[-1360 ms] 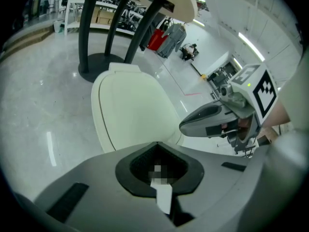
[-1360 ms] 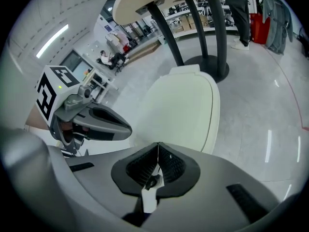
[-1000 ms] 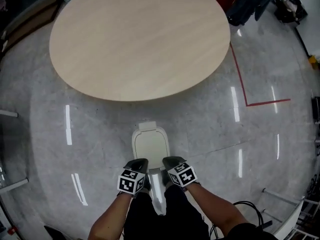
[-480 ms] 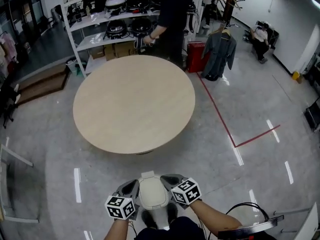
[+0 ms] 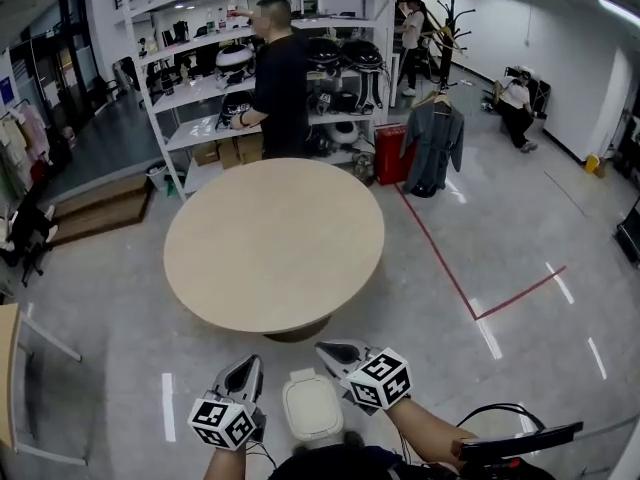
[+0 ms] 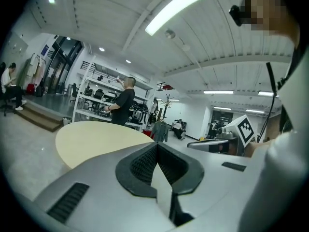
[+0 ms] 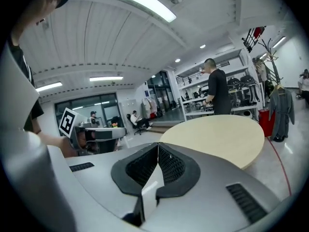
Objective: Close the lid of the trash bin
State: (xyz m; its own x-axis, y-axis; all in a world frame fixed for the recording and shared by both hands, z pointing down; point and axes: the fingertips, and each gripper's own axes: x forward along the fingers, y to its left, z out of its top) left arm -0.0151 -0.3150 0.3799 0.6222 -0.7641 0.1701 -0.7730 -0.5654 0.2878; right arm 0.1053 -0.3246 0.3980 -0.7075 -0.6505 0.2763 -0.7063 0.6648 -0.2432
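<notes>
Head view showing trash bin lid [image 5: 311, 405] lying flat, seemingly shut (task looking finished); left gripper [image 5: 246, 370] and right gripper [image 5: 335, 352] flanking it, both pressing together, empty.

Trash bin [image 5: 312, 406]: one. Round table [image 5: 275, 243]: one. Tools: two, left tool [image 5: 250, 368] and right tool [image 5: 328, 349]. Shelf rack [image 5: 200, 98]: one. Coat stand [image 5: 447, 28]: one. Persons made out: three, namely person at rack [image 5: 278, 78], person by stand [image 5: 412, 26], seated person [image 5: 517, 103].
</notes>
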